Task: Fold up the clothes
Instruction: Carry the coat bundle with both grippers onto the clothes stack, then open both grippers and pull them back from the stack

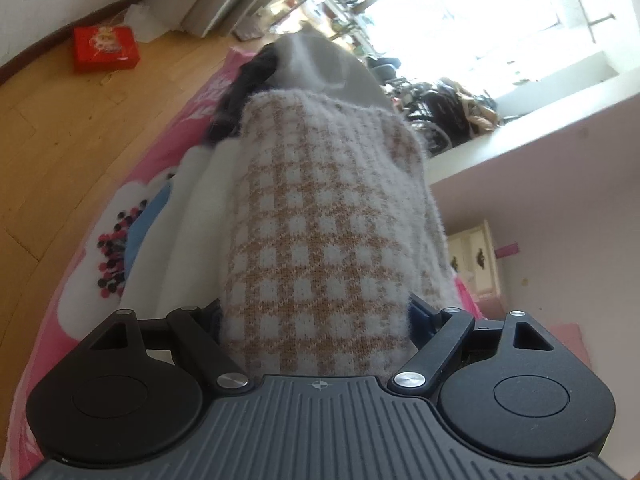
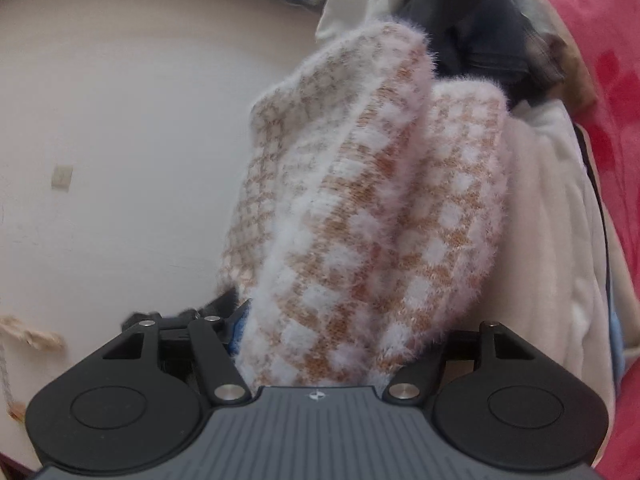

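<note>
**Both grippers clamped on the checked knit, held up over the bed**

So the left hand-held gripper [image 1: 316, 320] has the fuzzy tan-and-white checked sweater [image 1: 320, 216] pinched between its fingers, and the knit runs straight up and away from it, covering the fingertips completely. Same deal on the other side: the right hand-held gripper [image 2: 320, 336] is closed on that sweater [image 2: 368, 216] too, with the fabric bunched into two thick folds right in front of the camera

Using the sweater as the reference point: in the left wrist view a white garment [image 1: 196, 216] lies just beside it on its left, on the pink patterned bedcover [image 1: 80, 280]. A dark garment [image 1: 244, 88] sits beyond the sweater's far end, next to something grey [image 1: 320, 64]. Well off to the left of the sweater there's a red box [image 1: 106, 49] on the wooden floor [image 1: 60, 128]

In the right wrist view, a cream garment [image 2: 552, 240] lies right of the sweater, a dark grey one [image 2: 472, 28] is past its top edge, and the red bedcover [image 2: 612, 112] sits further right. A pale wall [image 2: 120, 120] fills everything left of the sweater
</note>
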`<state>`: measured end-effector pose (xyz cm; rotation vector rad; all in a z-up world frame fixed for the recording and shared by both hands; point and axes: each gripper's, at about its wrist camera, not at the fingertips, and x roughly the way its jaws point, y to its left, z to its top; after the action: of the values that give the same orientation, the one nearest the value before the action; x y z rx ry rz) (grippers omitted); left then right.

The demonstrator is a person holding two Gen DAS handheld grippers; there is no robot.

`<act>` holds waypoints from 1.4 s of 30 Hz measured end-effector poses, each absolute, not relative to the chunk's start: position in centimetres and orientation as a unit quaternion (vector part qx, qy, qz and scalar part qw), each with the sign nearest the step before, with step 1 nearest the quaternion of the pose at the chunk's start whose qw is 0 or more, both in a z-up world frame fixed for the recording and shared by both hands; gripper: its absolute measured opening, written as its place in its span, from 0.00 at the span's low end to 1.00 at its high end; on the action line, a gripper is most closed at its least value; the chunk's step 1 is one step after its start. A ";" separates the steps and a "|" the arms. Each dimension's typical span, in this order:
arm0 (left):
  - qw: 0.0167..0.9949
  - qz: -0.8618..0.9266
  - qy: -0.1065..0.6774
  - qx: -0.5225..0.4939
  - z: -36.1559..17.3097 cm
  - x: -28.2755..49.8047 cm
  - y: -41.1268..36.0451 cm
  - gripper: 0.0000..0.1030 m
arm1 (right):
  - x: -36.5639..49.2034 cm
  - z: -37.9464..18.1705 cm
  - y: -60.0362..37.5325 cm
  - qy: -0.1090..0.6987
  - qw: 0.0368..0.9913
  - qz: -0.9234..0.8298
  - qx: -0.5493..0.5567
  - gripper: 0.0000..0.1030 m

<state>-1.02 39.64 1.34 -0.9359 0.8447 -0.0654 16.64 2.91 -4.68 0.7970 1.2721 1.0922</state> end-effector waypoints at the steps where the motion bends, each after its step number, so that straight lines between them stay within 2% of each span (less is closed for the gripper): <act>1: 0.804 -0.024 0.396 -0.442 0.1 -0.9 39.6 0.84 | 16.8 -5.4 2.9 0.551 0.598 0.471 0.342 0.71; 5: 0.802 -0.033 0.365 -0.472 -1.4 -1.6 39.9 0.85 | 17.7 -7.8 2.8 0.560 0.592 0.473 0.334 0.72; 12: 0.840 -0.009 0.357 -0.407 3.1 -3.6 40.5 0.84 | 20.5 -4.9 -1.5 0.534 0.613 0.471 0.343 0.75; 14: 0.865 0.003 0.328 -0.379 5.2 -4.7 40.7 0.84 | 20.8 -3.9 -3.8 0.500 0.646 0.462 0.346 0.74; 18: 0.907 0.008 0.304 -0.290 8.8 -3.4 38.6 0.83 | 20.2 0.4 -6.7 0.371 0.756 0.434 0.320 0.63; 21: 0.927 -0.003 0.305 -0.217 10.0 0.4 35.4 0.82 | 18.3 3.9 -4.6 0.290 0.795 0.473 0.247 0.58; 24: 0.931 -0.018 0.333 -0.145 9.0 5.5 31.9 0.80 | 14.3 5.8 -1.7 0.229 0.810 0.522 0.134 0.51; 26: 0.924 -0.016 0.372 -0.093 7.3 8.9 30.0 0.76 | 12.0 5.1 0.2 0.222 0.804 0.549 0.054 0.46; 28: 0.914 -0.006 0.401 -0.057 5.2 11.2 29.2 0.76 | 9.8 1.5 3.4 0.246 0.792 0.557 -0.041 0.37; 29: 0.911 0.000 0.410 -0.040 4.2 12.2 28.9 0.77 | 9.1 0.1 4.5 0.252 0.791 0.552 -0.075 0.37; 32: 0.904 0.012 0.427 -0.001 2.7 13.3 28.1 0.86 | 8.6 -1.1 5.7 0.251 0.801 0.539 -0.068 0.37; 34: 0.907 0.008 0.422 0.004 3.3 13.1 27.6 0.86 | 9.2 -0.7 5.9 0.261 0.799 0.539 -0.055 0.37; 37: 0.911 0.001 0.413 0.012 4.2 12.8 26.8 0.80 | 7.1 0.4 3.6 0.236 0.803 0.544 -0.060 0.37; 42: 0.917 -0.009 0.399 0.025 5.7 12.3 25.4 0.83 | 3.1 1.3 0.3 0.210 0.803 0.551 -0.082 0.36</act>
<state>12.34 25.45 5.75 0.0516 0.8208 -0.0194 3.10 0.30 1.31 -0.1761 0.4504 1.1811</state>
